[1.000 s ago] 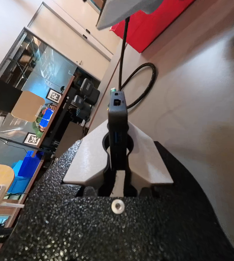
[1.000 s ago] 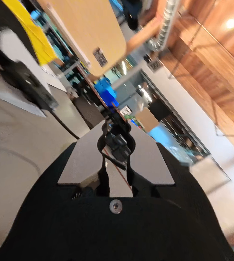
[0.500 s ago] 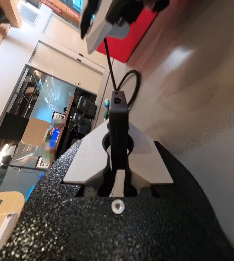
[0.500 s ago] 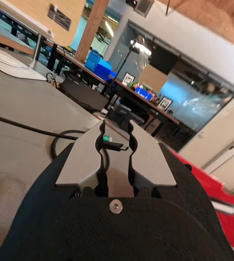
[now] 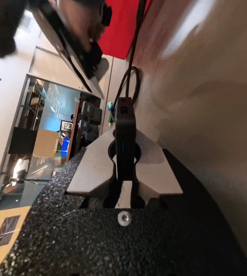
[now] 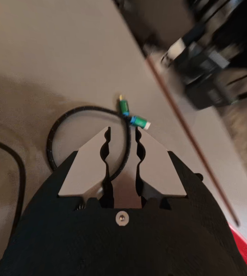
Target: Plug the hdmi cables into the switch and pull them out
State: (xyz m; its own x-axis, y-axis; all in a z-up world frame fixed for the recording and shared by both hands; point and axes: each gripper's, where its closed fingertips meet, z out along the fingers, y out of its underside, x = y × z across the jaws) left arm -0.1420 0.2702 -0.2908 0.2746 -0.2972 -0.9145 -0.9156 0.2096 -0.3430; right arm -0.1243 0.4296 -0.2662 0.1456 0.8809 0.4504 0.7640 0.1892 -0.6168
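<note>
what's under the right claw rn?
Under the open right claw: grey table with a looped black cable. Its two green plugs cross just past the fingertips, unplugged. The claw body hides the loop's near part.

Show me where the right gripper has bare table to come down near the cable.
Bare table stretches beyond the cable loop, away from the right gripper. A smaller free strip lies between the green plugs and the table edge. It is crowded where the plugs cross.
</note>
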